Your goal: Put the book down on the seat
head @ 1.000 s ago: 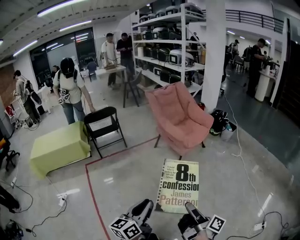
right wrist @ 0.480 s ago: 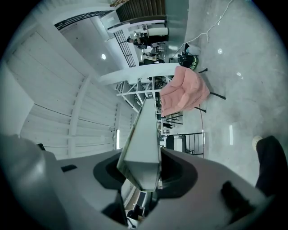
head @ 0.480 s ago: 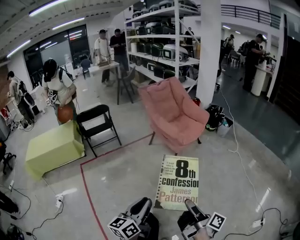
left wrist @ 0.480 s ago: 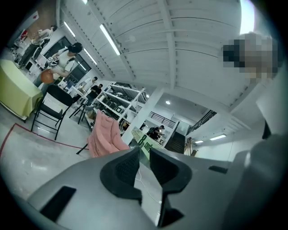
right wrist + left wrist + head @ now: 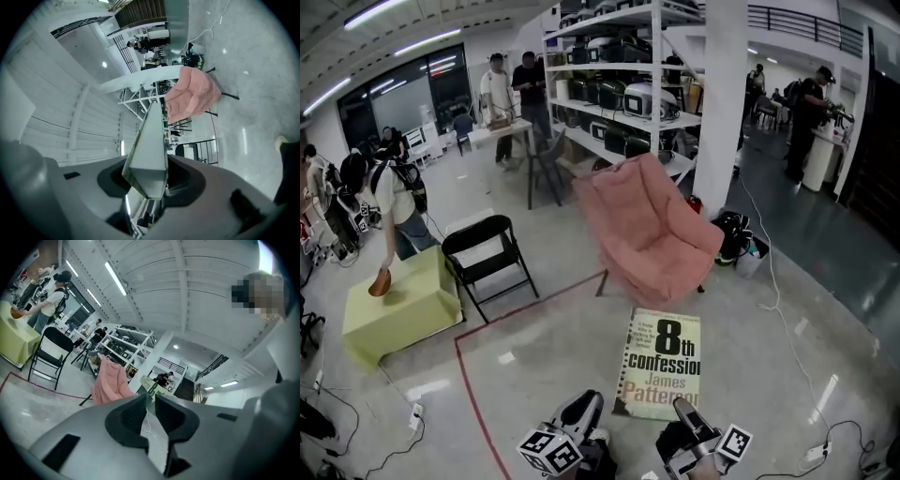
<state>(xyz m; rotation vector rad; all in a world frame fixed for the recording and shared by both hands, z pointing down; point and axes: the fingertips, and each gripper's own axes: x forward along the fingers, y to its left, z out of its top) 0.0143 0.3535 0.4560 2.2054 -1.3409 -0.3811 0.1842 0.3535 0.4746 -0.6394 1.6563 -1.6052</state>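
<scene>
Two grips on one book, and the seat not yet reached

The pink armchair [image 5: 652, 230] stands ahead, well apart from the load, and its sloping seat cushion is bare. The book [image 5: 661, 361] hangs over the concrete floor [image 5: 553, 337], cover up, with its far edge pointing at the chair. It is broad and held only along its near edge. I judge it will sag or swing if one side leads, so it should travel level and be lowered far edge first onto the cushion. The left gripper [image 5: 584, 410] pinches the near left corner, its jaws almost together on a thin edge of the book. The right gripper [image 5: 686, 419] clamps the near right corner, its jaws part-spread round the book's full thickness. Both should release together, once the book lies flat.
</scene>
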